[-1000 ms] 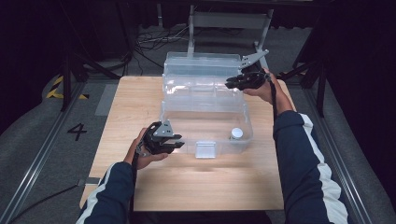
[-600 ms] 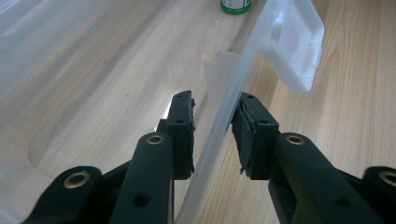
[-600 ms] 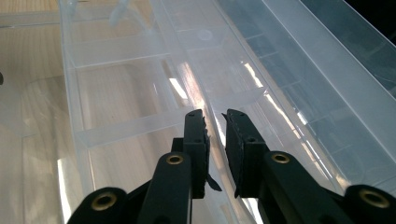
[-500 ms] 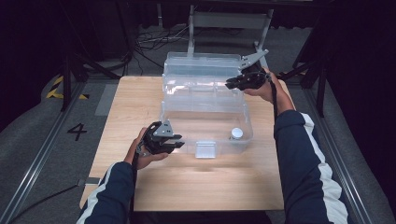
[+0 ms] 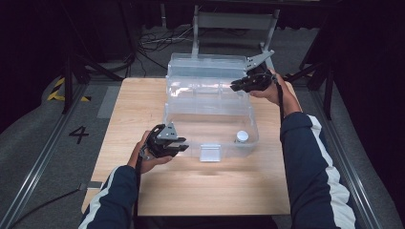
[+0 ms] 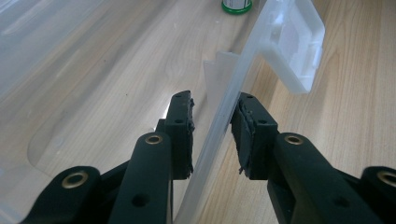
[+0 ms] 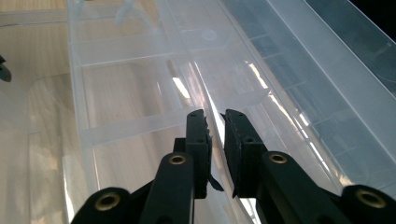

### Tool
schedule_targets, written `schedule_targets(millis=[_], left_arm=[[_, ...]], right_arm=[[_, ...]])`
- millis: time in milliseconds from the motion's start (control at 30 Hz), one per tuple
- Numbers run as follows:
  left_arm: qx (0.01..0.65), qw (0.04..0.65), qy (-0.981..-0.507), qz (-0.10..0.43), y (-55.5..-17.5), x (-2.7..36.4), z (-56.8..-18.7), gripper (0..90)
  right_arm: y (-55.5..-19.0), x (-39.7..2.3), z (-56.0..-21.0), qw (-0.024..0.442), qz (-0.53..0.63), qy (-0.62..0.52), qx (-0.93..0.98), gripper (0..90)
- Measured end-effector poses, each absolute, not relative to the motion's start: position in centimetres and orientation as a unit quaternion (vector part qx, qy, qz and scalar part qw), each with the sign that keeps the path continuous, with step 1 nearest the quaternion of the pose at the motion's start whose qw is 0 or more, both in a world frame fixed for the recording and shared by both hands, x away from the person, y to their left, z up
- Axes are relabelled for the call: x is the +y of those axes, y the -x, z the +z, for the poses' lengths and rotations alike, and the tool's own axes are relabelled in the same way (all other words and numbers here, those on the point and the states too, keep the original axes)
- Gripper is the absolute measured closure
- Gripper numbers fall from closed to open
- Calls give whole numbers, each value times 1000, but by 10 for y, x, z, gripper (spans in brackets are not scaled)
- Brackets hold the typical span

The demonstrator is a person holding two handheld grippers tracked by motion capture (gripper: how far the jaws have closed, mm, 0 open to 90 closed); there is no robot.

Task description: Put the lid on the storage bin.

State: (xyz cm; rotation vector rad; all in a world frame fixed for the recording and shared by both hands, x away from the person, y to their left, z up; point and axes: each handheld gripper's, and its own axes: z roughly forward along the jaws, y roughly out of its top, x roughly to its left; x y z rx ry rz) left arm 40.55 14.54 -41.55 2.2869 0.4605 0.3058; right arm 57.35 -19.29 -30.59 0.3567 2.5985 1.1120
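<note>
A clear plastic box (image 5: 181,125) stands open on the wooden table, its lid (image 5: 205,63) tilted up behind. My left gripper (image 5: 183,146) is at the front wall's left end. Its jaws straddle that wall (image 6: 224,105), open, with a gap beside the left pad (image 6: 183,122). At the back right, my right gripper (image 5: 235,86) reaches the compartment tray (image 5: 203,89). Its jaws have just been closing and now pinch the tray's thin clear edge (image 7: 211,105), as the right gripper view (image 7: 215,122) shows.
A small white-capped bottle (image 5: 242,136) stands inside the box at the front right, its green-banded base (image 6: 236,5) in the left gripper view. A clear latch (image 5: 210,152) hangs from the front wall. The wooden table (image 5: 138,105) ends close behind the box.
</note>
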Motion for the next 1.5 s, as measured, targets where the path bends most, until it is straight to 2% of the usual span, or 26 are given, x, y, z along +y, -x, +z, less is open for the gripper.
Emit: schedule_targets(millis=[833, 1500], left_arm=[[185, 386, -896, 115, -406, 145, -415, 684], [189, 390, -894, 115, -406, 145, -417, 667]], right_arm=[[-567, -191, -297, 126, 372, -89, 915, 877], [-552, -192, -293, 124, 375, -69, 916, 888]])
